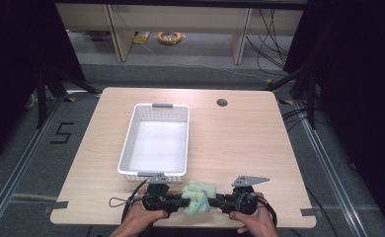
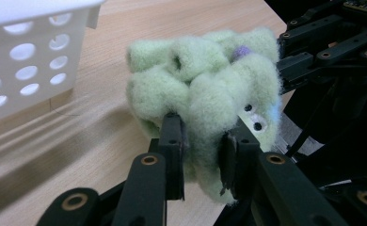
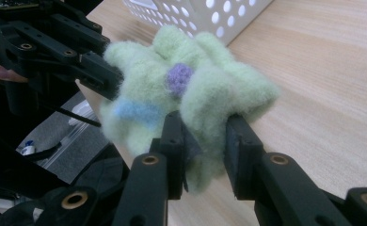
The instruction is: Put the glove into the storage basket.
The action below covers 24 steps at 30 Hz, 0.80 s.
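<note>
Both grippers are clamped on the same green fleece bundle (image 1: 199,196), one from each side, at the near edge of the table (image 1: 240,143), just in front of the white basket (image 1: 156,140). From the high view I can't tell whether the bundle is touching the tabletop or held just off it.

High view: left gripper (image 1: 176,202) and right gripper (image 1: 215,203) point at each other with the bundle between them. Basket is empty. The hands are cut off at the bottom edge.

Left gripper view: jaws pinch a fold of fleece low on the bundle (image 2: 205,94), pads pressed into it. There are small black and white dots, like eyes, on the side by the right-hand pad, and a bit of purple on top. Basket's perforated wall (image 2: 31,70) upper left. The other gripper bites in from the upper right.

Right gripper view: jaws shut on a fold of the bundle (image 3: 186,89) too. A purple knob and a pale blue patch face this camera; the eye-like dots don't. Basket corner (image 3: 205,14) is behind the bundle. The opposite gripper grips from the left.

What the bundle actually is, is hard to make out: crumpled, with the underside hidden.
</note>
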Each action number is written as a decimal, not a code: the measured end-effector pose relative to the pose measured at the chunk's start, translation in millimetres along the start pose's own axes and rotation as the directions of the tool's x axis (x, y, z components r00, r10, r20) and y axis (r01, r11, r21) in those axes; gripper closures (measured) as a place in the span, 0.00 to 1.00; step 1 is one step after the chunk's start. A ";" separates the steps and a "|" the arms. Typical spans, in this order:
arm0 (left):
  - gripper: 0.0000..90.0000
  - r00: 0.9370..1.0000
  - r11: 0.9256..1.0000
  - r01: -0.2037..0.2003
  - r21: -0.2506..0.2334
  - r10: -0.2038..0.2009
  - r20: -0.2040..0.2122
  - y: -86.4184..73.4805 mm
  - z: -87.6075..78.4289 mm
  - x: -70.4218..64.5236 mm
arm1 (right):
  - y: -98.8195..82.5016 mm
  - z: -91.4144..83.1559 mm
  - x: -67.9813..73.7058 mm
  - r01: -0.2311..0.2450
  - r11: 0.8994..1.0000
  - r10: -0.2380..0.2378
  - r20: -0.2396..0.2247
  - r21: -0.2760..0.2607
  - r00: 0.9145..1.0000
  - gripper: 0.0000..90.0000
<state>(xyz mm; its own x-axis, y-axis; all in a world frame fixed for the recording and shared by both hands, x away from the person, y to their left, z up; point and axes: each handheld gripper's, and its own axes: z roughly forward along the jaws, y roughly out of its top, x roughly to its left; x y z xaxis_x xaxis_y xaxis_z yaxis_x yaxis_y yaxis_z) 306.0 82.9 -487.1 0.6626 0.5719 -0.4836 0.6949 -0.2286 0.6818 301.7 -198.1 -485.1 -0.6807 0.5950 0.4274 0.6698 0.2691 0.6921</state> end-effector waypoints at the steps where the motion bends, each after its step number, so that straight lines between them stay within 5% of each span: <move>1: 0.80 1.000 1.000 -0.004 0.000 0.004 -0.001 0.1 -1.3 -0.7 | 0.5 -0.5 2.5 -0.017 1.000 0.017 -0.005 0.004 1.000 0.80; 5: 0.80 1.000 1.000 -0.009 -0.005 0.009 -0.010 0.4 -2.0 -1.0 | 2.2 -2.0 4.0 0.018 1.000 -0.018 -0.004 -0.010 1.000 0.80; 7: 0.80 1.000 1.000 -0.009 0.000 0.009 -0.002 0.5 -1.7 -1.0 | 2.4 -3.4 8.3 -0.011 1.000 0.011 -0.009 -0.004 1.000 0.80; 8: 0.80 1.000 1.000 -0.017 -0.002 0.017 -0.003 0.7 -2.4 -1.7 | 3.1 -3.6 6.2 0.037 0.999 -0.037 0.009 -0.011 0.999 0.80; 9: 0.80 1.000 1.000 -0.021 -0.009 0.021 -0.011 0.8 -2.8 -2.9 | 3.7 -4.3 9.9 -0.008 1.000 0.008 -0.012 -0.001 1.000 0.80; 11: 0.80 1.000 1.000 -0.028 -0.012 0.028 -0.005 1.6 -5.1 -5.0 | 5.9 -5.8 9.7 0.023 1.000 -0.023 -0.005 -0.009 1.000 0.80; 12: 0.80 1.000 0.999 -0.029 -0.016 0.029 -0.002 2.9 -6.4 -5.3 | 5.9 -6.4 13.0 -0.011 1.000 0.011 -0.007 -0.007 1.000 0.80; 14: 0.80 1.000 0.999 -0.022 -0.027 0.022 -0.001 4.2 -8.5 -5.0 | 8.2 -8.6 12.5 0.026 0.999 -0.027 -0.004 -0.018 1.000 0.80; 16: 0.79 1.000 0.999 -0.030 -0.023 0.030 0.001 4.8 -10.4 -3.7 | 9.7 -9.3 16.2 0.004 1.000 -0.004 -0.013 -0.014 1.000 0.80; 17: 0.79 1.000 0.999 -0.027 -0.025 0.027 -0.001 5.0 -10.7 -3.5 | 11.2 -9.3 15.4 0.040 0.999 -0.040 0.001 -0.018 0.999 0.80; 23: 0.79 1.000 0.999 -0.029 -0.031 0.029 -0.005 8.7 -14.3 -3.2 | 16.0 -9.6 20.6 0.026 0.999 -0.027 -0.006 -0.021 1.000 0.80; 24: 0.79 0.999 0.999 -0.037 -0.030 0.037 -0.009 10.0 -15.5 -3.3 | 17.9 -10.6 19.6 0.062 0.998 -0.062 0.000 -0.029 0.998 0.80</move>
<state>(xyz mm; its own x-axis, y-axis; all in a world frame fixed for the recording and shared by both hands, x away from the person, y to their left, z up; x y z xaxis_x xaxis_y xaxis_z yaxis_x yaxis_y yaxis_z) 306.4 91.0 -470.3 0.6849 0.5705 -0.4533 0.6612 -0.2254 0.7155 297.3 -189.6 -458.1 -0.7206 0.5774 0.3838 0.6176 0.2831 0.7338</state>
